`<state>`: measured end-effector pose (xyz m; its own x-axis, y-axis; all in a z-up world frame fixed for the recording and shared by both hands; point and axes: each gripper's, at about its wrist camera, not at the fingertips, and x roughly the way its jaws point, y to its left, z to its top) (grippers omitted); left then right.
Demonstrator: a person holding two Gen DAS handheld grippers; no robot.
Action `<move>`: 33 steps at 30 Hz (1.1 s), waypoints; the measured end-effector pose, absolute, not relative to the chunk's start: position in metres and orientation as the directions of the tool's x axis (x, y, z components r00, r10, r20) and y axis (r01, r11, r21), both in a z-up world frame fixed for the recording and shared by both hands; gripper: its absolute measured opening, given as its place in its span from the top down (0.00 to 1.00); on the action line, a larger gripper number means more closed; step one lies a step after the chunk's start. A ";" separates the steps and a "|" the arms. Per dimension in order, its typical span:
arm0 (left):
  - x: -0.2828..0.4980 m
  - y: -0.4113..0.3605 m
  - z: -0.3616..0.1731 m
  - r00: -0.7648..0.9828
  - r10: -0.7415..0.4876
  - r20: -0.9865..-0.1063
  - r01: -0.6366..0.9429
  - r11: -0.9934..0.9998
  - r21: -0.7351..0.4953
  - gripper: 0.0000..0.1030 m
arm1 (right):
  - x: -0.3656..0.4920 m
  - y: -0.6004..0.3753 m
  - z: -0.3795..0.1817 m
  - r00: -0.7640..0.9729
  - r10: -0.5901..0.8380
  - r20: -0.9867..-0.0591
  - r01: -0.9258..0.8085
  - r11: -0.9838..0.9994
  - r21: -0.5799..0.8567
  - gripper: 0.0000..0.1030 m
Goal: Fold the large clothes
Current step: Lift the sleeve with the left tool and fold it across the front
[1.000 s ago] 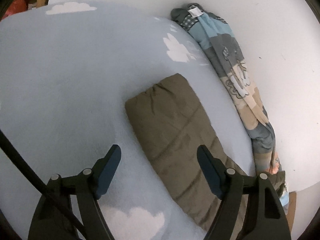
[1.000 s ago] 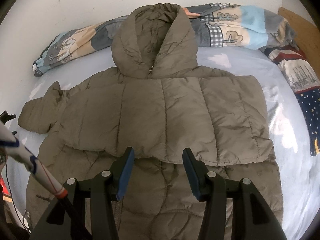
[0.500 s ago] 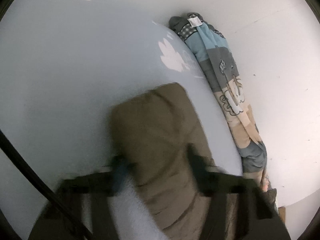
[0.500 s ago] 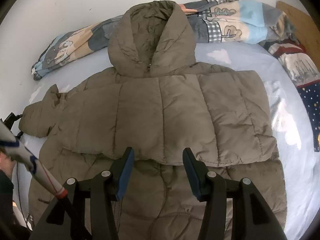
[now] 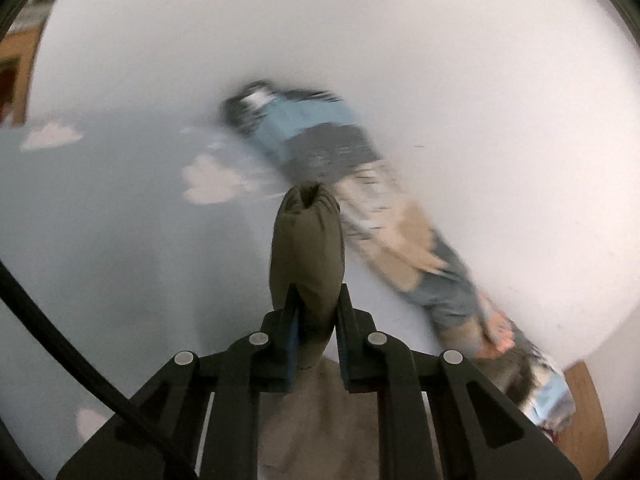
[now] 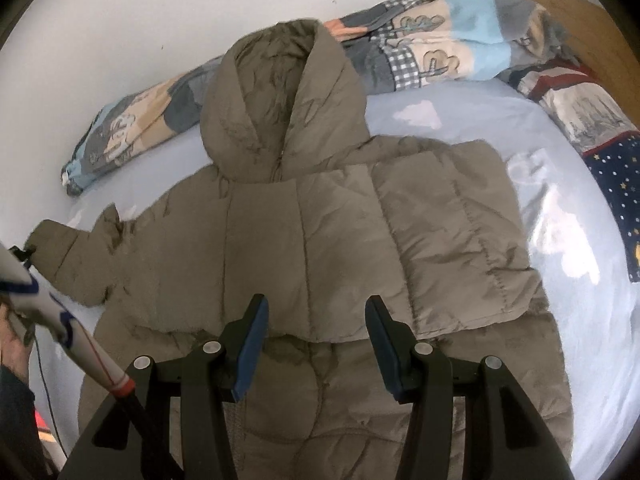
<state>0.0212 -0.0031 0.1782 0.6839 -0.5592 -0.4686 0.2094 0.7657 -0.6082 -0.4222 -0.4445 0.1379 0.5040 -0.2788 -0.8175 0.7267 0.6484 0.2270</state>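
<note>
An olive-brown puffer jacket (image 6: 320,248) with a hood lies flat on a light blue bed sheet (image 6: 560,240). One sleeve is folded across its chest. The other sleeve (image 6: 72,256) sticks out to the left. My left gripper (image 5: 316,300) is shut on the end of that sleeve (image 5: 308,248) and holds it off the sheet; the view is blurred. My right gripper (image 6: 316,320) is open and empty, hovering over the jacket's middle near the folded sleeve's lower edge.
A rolled patterned blanket (image 6: 420,48) lies along the white wall behind the hood; it also shows in the left wrist view (image 5: 380,216). A star-print blanket (image 6: 600,128) lies at the right. The sheet has white cloud prints (image 5: 212,180).
My left gripper moved onto the outstretched sleeve, closed on its end and lifted it. My right gripper stayed open and drifted slightly over the jacket.
</note>
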 end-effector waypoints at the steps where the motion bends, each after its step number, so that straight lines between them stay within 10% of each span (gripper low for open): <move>1: 0.013 -0.012 0.191 0.682 -0.572 -0.456 0.243 0.765 -0.596 0.85 | -0.424 -0.446 0.141 0.510 -0.283 -0.812 0.729 0.644 0.233 0.47; 14: -0.161 -0.200 0.281 0.393 -0.827 -0.401 0.720 0.548 -0.425 0.85 | -0.453 -0.460 0.171 0.541 -0.361 -0.760 0.777 0.561 0.286 0.47; 28: -0.314 -0.352 0.118 0.168 -0.628 -0.760 0.908 0.398 -0.128 0.85 | -0.483 -0.483 0.179 0.522 -0.409 -0.749 0.823 0.474 0.315 0.47; 33: -0.326 -0.364 0.108 0.141 -0.577 -0.805 0.921 0.374 -0.107 0.57 | -0.488 -0.489 0.181 0.530 -0.403 -0.747 0.822 0.461 0.335 0.47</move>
